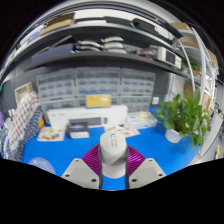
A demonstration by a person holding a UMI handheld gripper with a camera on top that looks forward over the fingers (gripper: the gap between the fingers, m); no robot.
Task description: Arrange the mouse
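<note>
A white computer mouse [113,152] sits between my gripper's [113,162] two fingers, with the purple pads [93,160] pressed against both of its sides. The gripper is shut on the mouse and holds it above a blue table mat [60,155]. The mouse points forward along the fingers, and its rear end is hidden between the grey finger bodies.
A white printer-like box [88,120] stands at the back of the table. A green potted plant [186,117] stands to the right. Papers and small boxes [50,133] lie at the left. Shelves [100,45] with boxes run above the back wall.
</note>
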